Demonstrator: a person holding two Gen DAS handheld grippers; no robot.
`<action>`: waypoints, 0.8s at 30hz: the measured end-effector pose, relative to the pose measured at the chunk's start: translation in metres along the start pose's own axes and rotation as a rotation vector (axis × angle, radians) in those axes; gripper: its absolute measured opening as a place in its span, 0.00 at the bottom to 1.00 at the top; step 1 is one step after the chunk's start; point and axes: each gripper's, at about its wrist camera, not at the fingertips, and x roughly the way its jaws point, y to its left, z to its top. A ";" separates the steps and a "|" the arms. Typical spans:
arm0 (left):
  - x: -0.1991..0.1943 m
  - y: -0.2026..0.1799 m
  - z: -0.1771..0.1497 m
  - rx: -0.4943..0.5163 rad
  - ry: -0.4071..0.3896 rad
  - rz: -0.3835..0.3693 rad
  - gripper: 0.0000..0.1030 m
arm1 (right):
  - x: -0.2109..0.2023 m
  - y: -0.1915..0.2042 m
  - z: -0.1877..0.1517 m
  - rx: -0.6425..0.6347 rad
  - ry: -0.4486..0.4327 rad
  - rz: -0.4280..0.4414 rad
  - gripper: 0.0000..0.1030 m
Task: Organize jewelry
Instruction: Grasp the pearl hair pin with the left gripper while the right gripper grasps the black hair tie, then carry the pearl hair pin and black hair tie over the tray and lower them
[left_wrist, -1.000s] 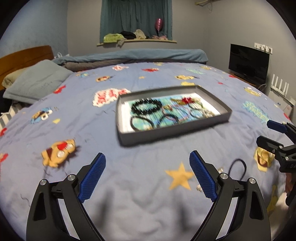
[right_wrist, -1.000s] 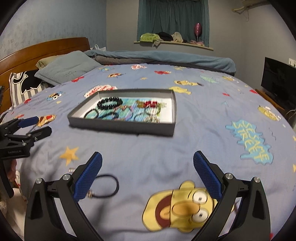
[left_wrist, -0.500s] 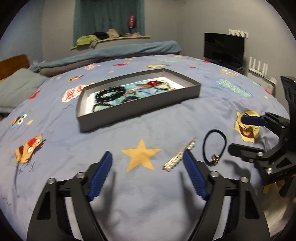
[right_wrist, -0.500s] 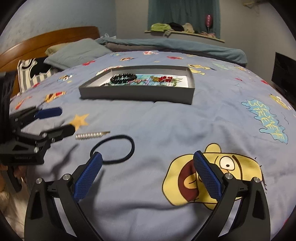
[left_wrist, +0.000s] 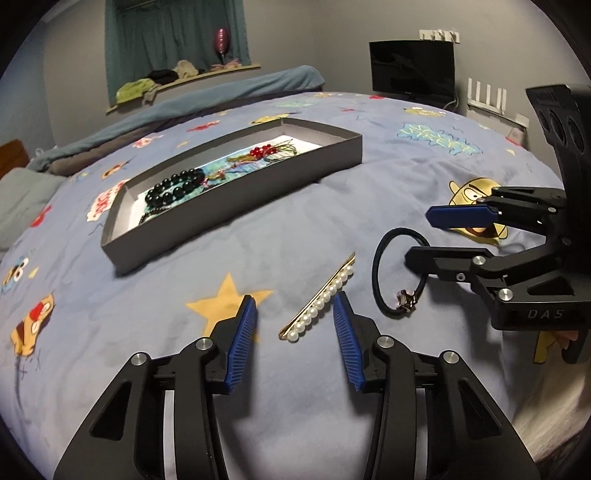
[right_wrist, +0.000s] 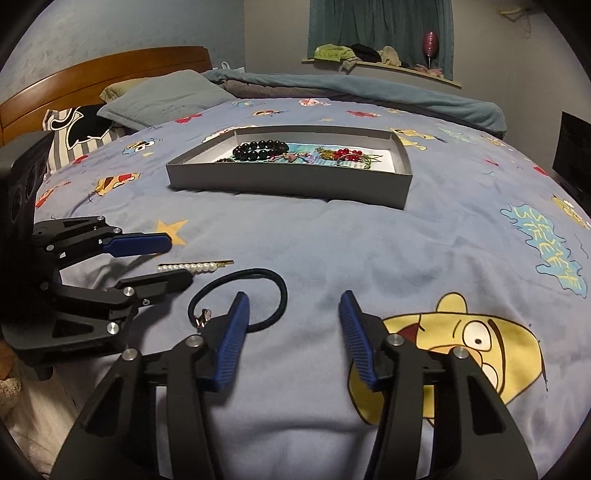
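Observation:
A pearl hair clip (left_wrist: 320, 300) lies on the blue bedsheet, its near end between the fingers of my open left gripper (left_wrist: 294, 316). It also shows in the right wrist view (right_wrist: 195, 266). A black hair tie (left_wrist: 384, 273) with a small charm lies just right of the clip. My open right gripper (right_wrist: 293, 314) sits low over the hair tie (right_wrist: 258, 291), whose loop lies by its left finger. A grey tray (left_wrist: 229, 206) holds black beads (left_wrist: 175, 189), red beads (left_wrist: 263, 150) and other bracelets; it also shows in the right wrist view (right_wrist: 288, 181).
The bed is covered by a cartoon-print sheet (right_wrist: 424, 258). Pillows (right_wrist: 162, 96) and a wooden headboard (right_wrist: 92, 74) stand at the far left. A folded blanket (right_wrist: 369, 88) lies along the far edge. A TV (left_wrist: 412, 66) stands beyond the bed.
Both grippers have dropped lower and moved in toward the clip and the hair tie. The left gripper's fingers now straddle the clip's near end and stand closer together.

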 end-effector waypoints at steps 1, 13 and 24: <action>0.001 -0.001 0.001 0.011 -0.005 0.002 0.44 | 0.001 0.000 0.001 -0.002 0.000 0.000 0.47; 0.008 -0.008 0.003 0.069 -0.009 -0.017 0.16 | 0.010 -0.006 0.008 0.014 -0.018 -0.005 0.16; -0.005 0.023 0.003 -0.058 -0.027 -0.024 0.08 | -0.006 -0.015 0.011 0.049 -0.096 0.001 0.04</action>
